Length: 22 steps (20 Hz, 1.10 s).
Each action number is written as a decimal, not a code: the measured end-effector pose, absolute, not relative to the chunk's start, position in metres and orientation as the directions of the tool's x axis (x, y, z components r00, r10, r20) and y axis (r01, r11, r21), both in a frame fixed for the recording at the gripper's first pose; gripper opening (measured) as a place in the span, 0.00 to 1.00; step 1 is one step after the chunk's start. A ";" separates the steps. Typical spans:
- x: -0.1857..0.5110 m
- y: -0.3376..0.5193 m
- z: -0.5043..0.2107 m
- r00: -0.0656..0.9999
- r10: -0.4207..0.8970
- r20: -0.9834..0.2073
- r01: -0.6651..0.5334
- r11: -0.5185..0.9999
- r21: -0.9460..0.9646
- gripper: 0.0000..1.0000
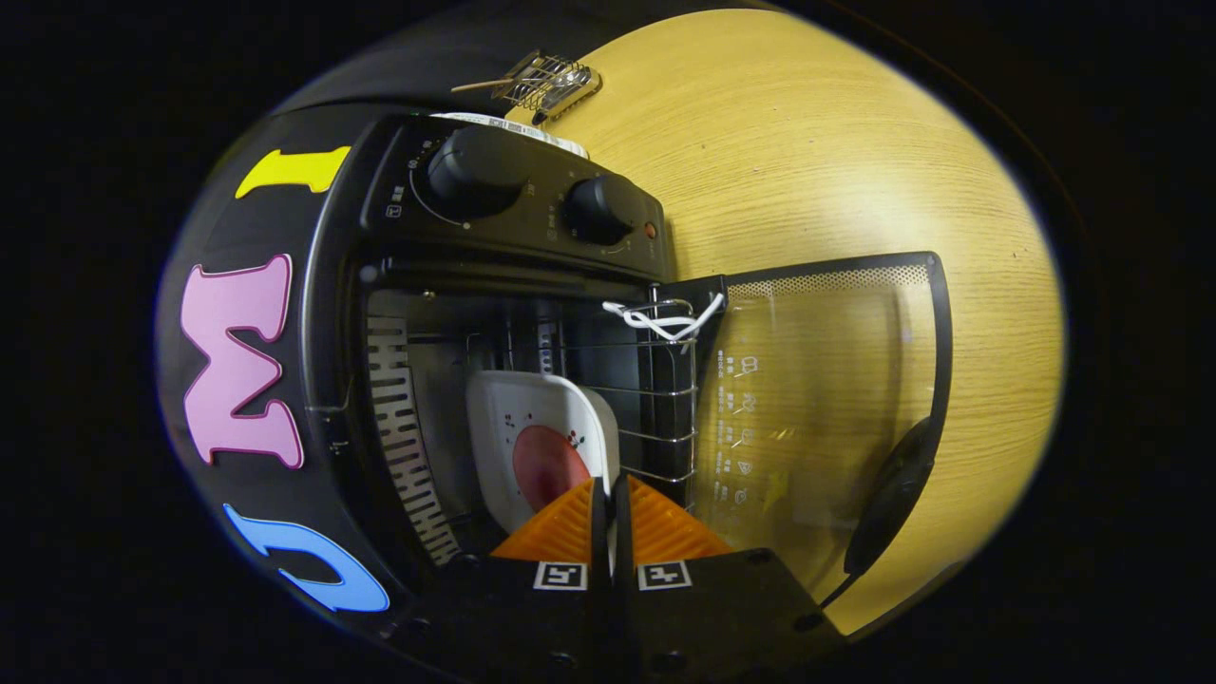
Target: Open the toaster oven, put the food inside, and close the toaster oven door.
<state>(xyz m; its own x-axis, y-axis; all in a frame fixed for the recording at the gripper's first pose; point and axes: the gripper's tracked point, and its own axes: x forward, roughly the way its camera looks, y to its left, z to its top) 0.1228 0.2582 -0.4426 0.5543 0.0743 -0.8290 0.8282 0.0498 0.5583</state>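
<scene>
I had the gripper [608, 494] pointed into the oven [494, 313] cavity, camera rolled so everything read sideways. Fingers were nearly closed, just a thin slit between them, and that slit lined up with the near rim of the plate [537, 432]. My read: pinching the rim edge-on, though I couldn't see actual contact on both sides, so not certain.

Plate was white with a red patch [549, 465] in its middle. It sat inside the cavity against the wire rack [655, 399], just ahead of the fingertips. I took that as the food already in. Holding by the rim made sense: it kept the fingers out of the cavity.

Door [817, 408] was swung fully open, glass lying out over the counter [855, 171], handle [893, 503] at the far edge. That left the mouth clear for the plate and for backing out. A white cord [665, 323] was tied on the rack's front edge near the hinge; purpose unclear, maybe a pull.

The two knobs [532, 190] looked untouched. A small wire cage thing [546, 84] sat on the counter beyond the oven, well apart, not involved.

Judged the task about two-thirds done: open, loaded. Left: release, back out straight without dragging the plate, then catch the handle and close.
</scene>
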 end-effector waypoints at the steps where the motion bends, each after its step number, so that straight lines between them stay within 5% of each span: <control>1: 0.124 0.260 -0.442 0.558 0.080 -0.826 0.826 0.042 0.563 0.05; 9: 0.130 0.265 -0.438 0.572 0.133 -0.809 0.818 -0.023 0.574 0.16; 10: 0.128 0.266 -0.436 0.566 0.139 -0.812 0.822 -0.022 0.569 0.29; 15: 0.123 0.263 -0.428 0.558 0.159 -0.814 0.826 -0.017 0.563 0.46; 16: 0.120 0.261 -0.427 0.550 0.166 -0.818 0.831 -0.011 0.557 0.62; 19: 0.104 0.261 -0.424 0.513 0.185 -0.839 0.850 0.028 0.526 0.74; 20: 0.100 0.262 -0.424 0.506 0.197 -0.840 0.851 0.040 0.523 0.90; 22: 0.091 0.266 -0.417 0.499 0.234 -0.834 0.847 0.073 0.527 0.99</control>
